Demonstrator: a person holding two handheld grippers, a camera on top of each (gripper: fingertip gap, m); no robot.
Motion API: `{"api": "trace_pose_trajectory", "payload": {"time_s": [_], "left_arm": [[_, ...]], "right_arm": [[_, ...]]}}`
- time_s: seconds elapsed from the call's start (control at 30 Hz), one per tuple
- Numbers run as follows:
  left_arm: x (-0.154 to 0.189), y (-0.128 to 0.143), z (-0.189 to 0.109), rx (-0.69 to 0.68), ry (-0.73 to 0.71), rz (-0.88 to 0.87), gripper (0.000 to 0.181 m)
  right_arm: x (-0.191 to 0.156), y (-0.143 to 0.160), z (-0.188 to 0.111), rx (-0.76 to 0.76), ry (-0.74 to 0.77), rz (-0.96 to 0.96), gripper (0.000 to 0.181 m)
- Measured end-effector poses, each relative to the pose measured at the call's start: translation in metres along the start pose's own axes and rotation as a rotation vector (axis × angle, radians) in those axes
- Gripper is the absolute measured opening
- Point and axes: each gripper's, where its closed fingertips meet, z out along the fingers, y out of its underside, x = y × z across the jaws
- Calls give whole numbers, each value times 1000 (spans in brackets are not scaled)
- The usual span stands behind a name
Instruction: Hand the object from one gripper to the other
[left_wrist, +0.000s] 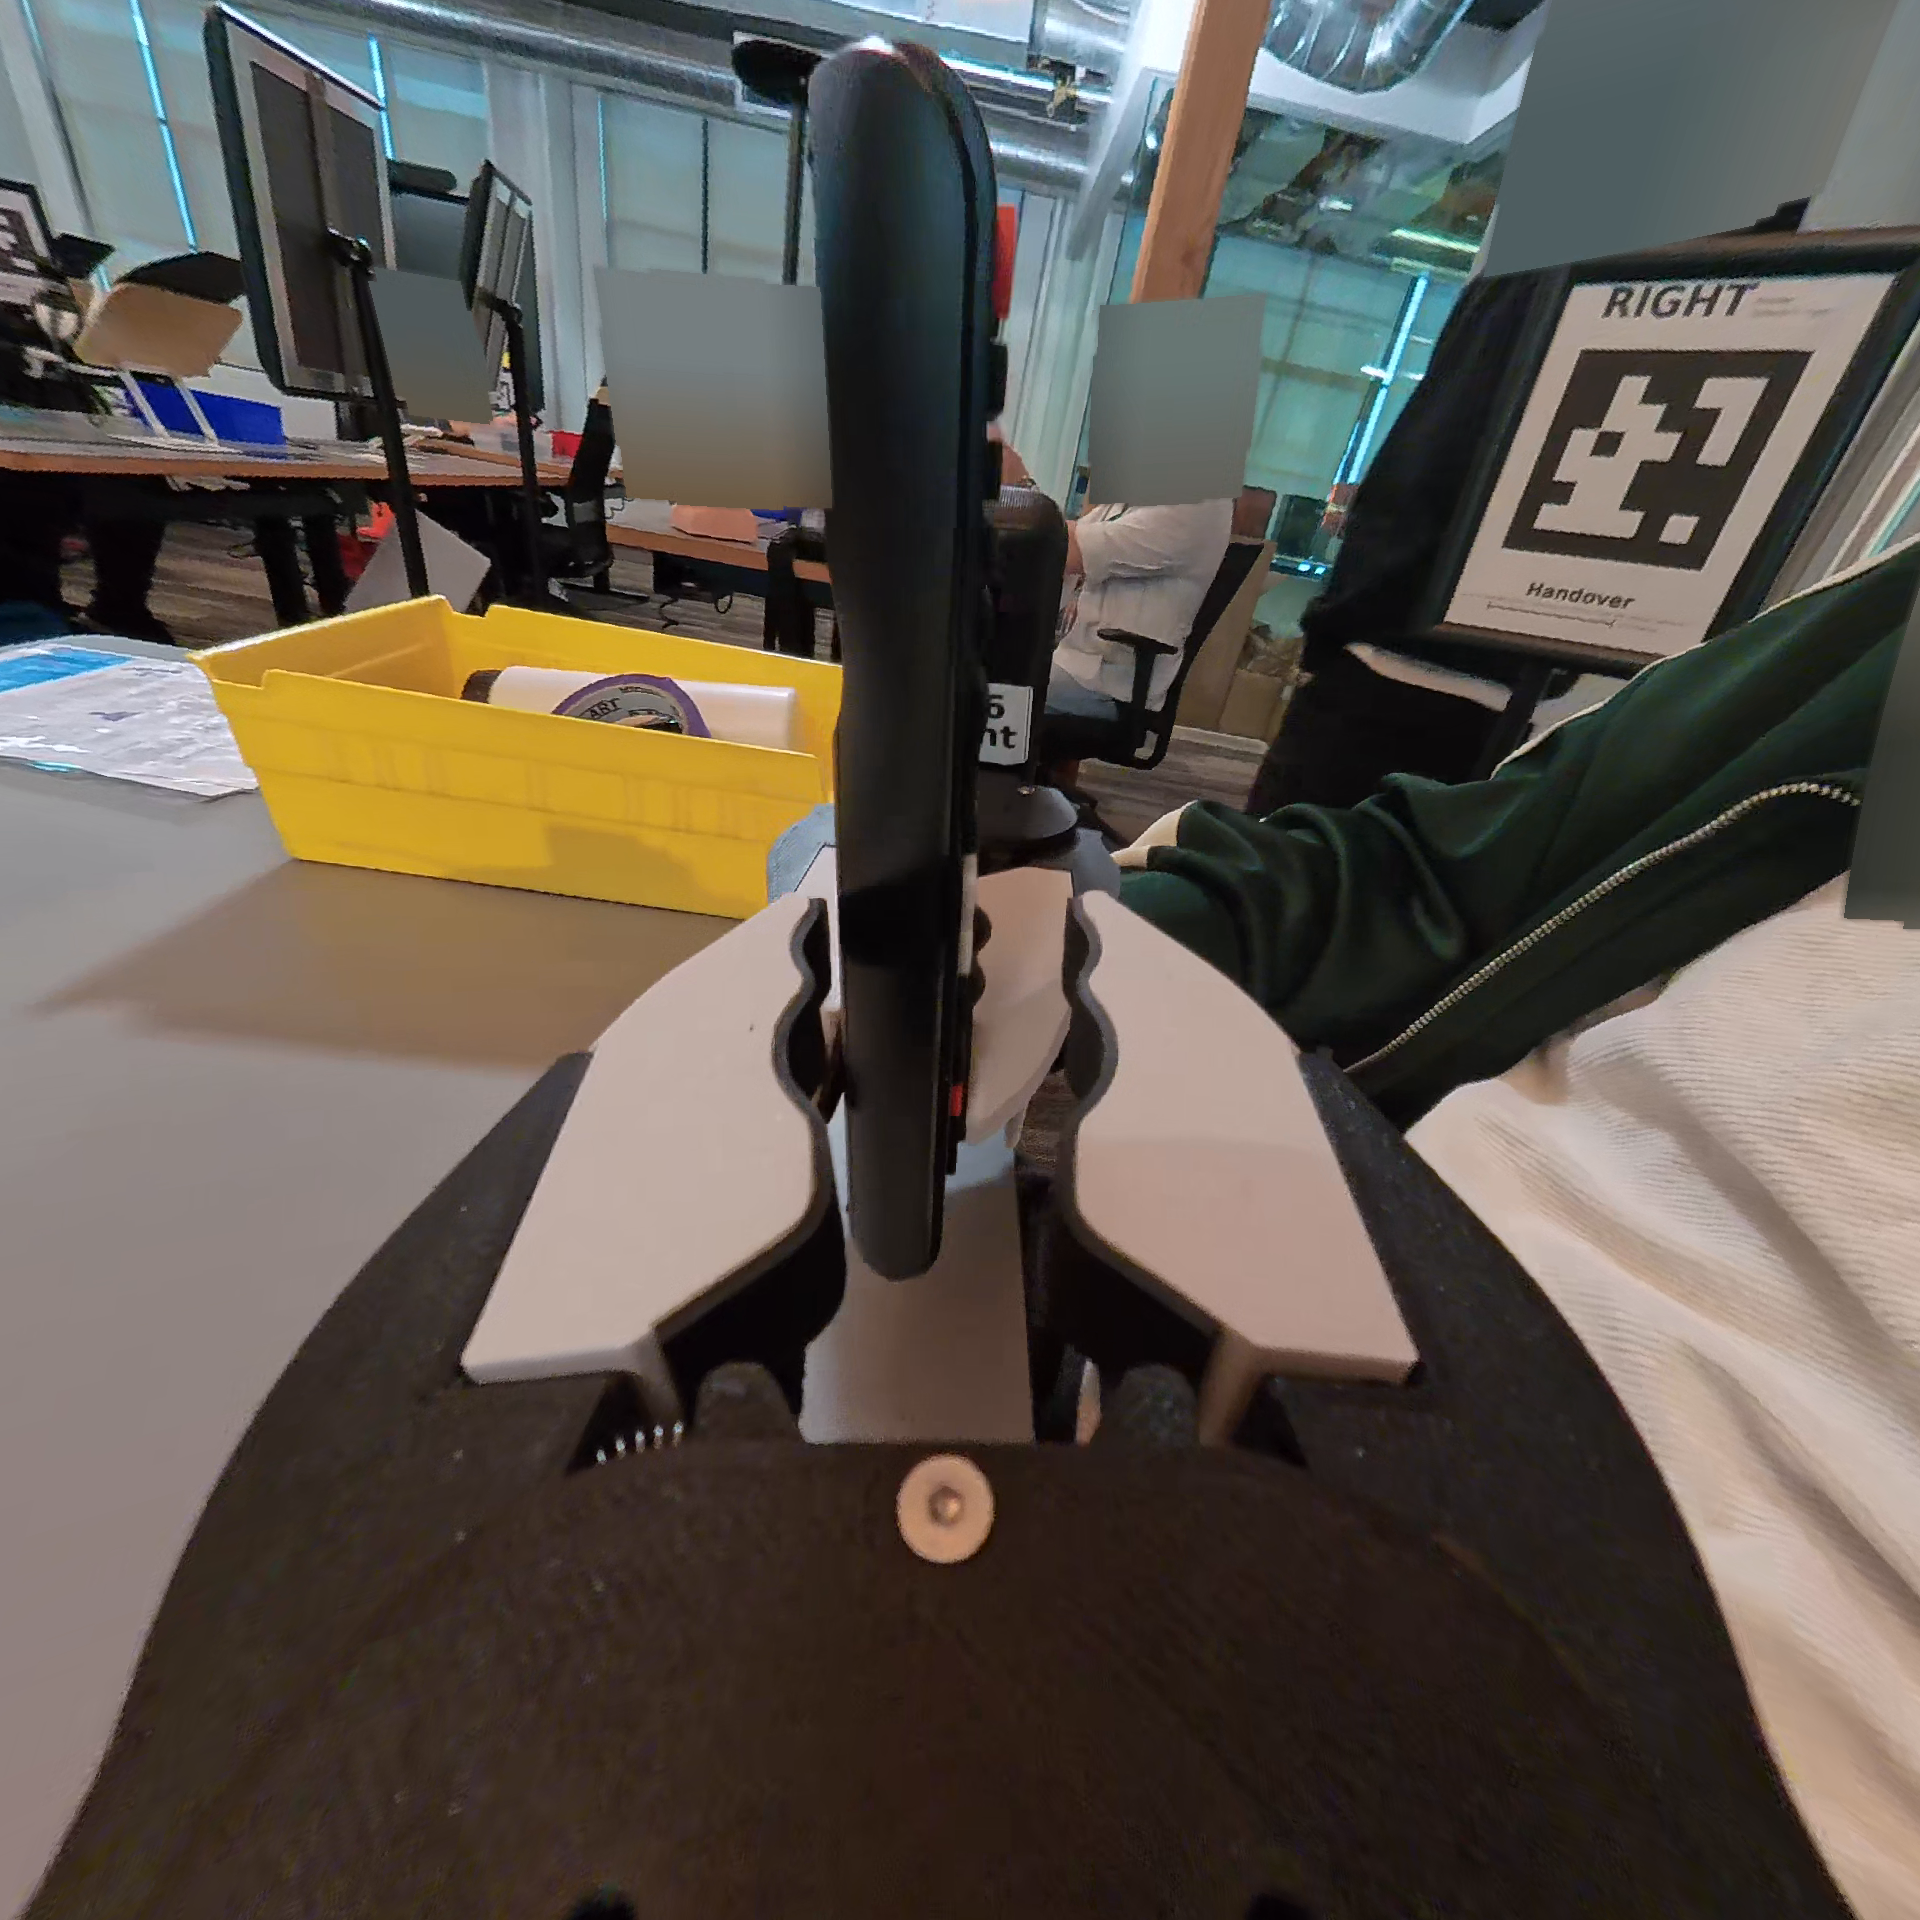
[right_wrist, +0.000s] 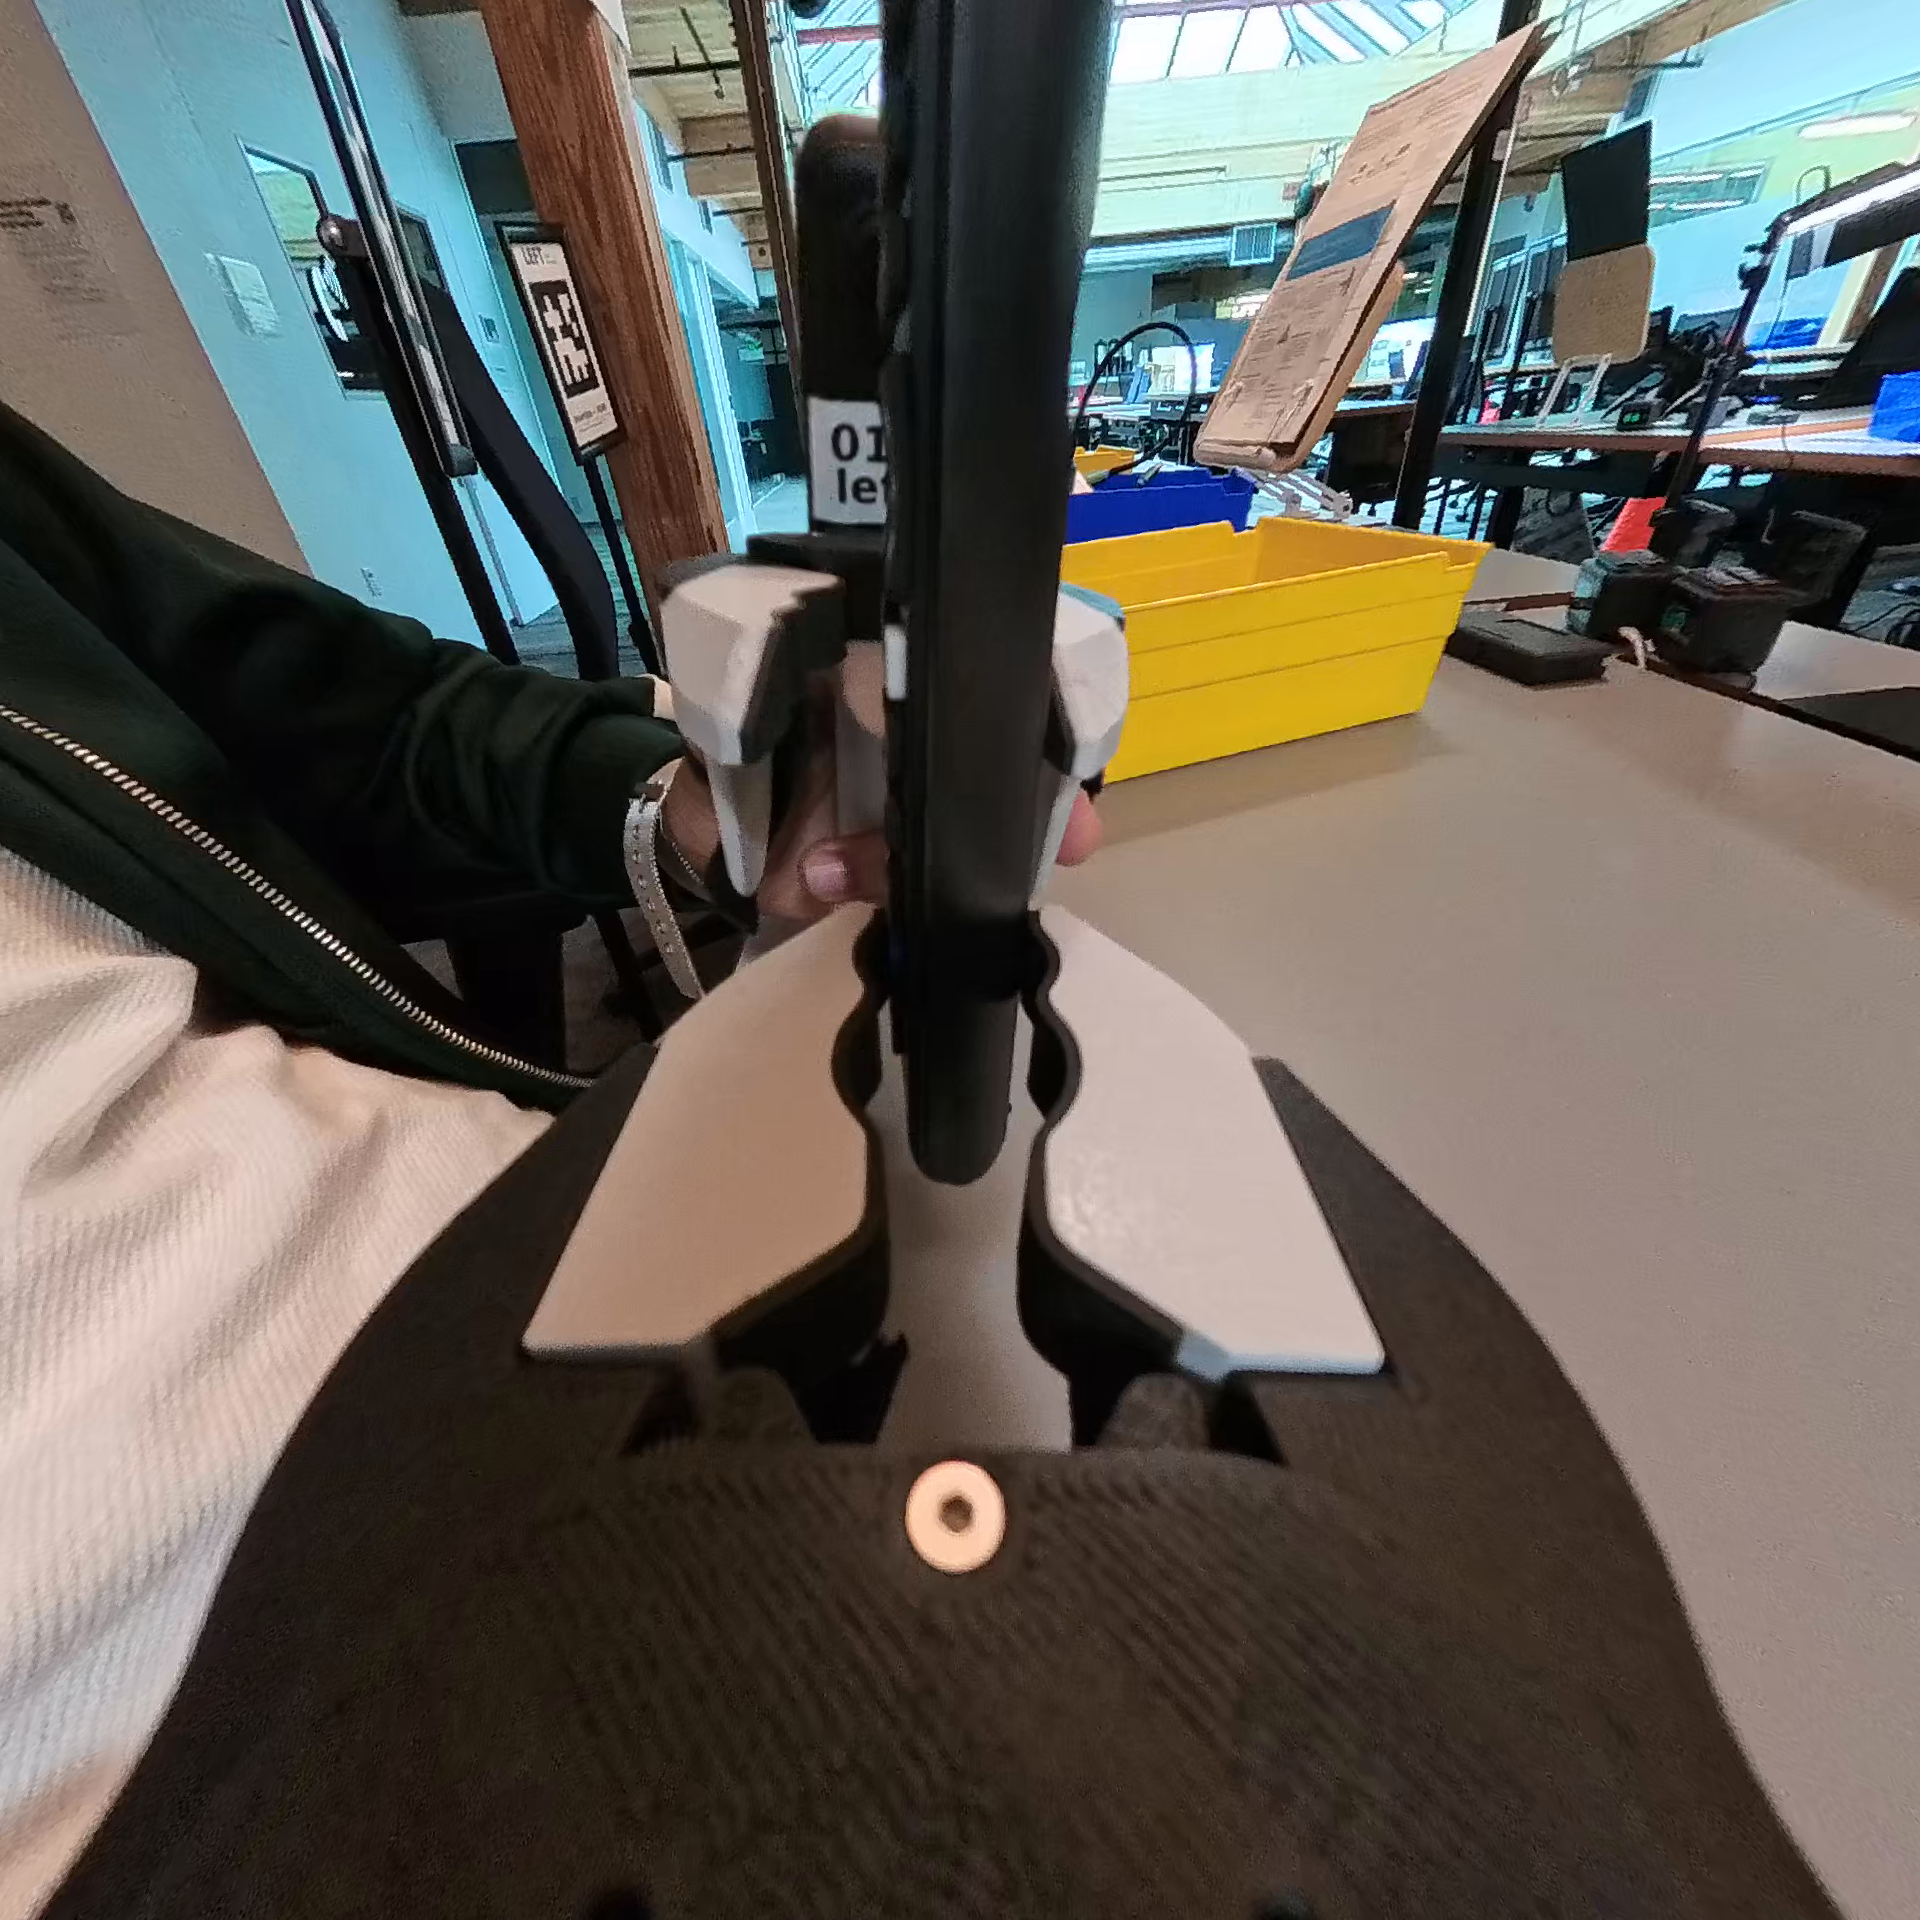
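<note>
remote control held upright between two grippers

remote control, black and slim, stands on end above a grey table. the right gripper pinches its lower end. the left gripper has fingers spread around the same end, with a gap on one side. a yellow bin sits behind, holding a tape roll.

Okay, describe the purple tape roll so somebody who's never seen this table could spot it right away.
Start at the grey table and find the yellow bin on it, seen in the left wrist view. Inside the bin, the purple tape roll leans against a white cylinder lying on its side. It is the only purple, ring-shaped thing in there.
</note>
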Motion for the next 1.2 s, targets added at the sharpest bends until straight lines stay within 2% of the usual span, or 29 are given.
{"api": "trace_pose_trajectory", "payload": {"time_s": [0.3,0.57,0.7,0.8,0.87,0.97,1.2], "left_arm": [[-5,3,0,-8,-22,-5,26],[-9,4,-1,-19,-39,-10,25],[-12,8,-1,-48,-69,20,25],[-14,8,-2,-40,-77,24,25],[-16,9,-3,-30,-81,18,25],[-18,15,-2,-34,-70,-10,25],[-16,35,8,-78,-52,-21,24]], "right_arm": [[-3,5,5,-18,-5,-3,24],[-1,5,6,-6,-5,16,26],[17,0,-2,38,81,39,67],[35,-11,-17,105,153,60,82],[37,-27,-28,196,157,82,75],[27,-54,-40,353,123,87,75],[13,-56,-30,279,164,-31,56]]}}
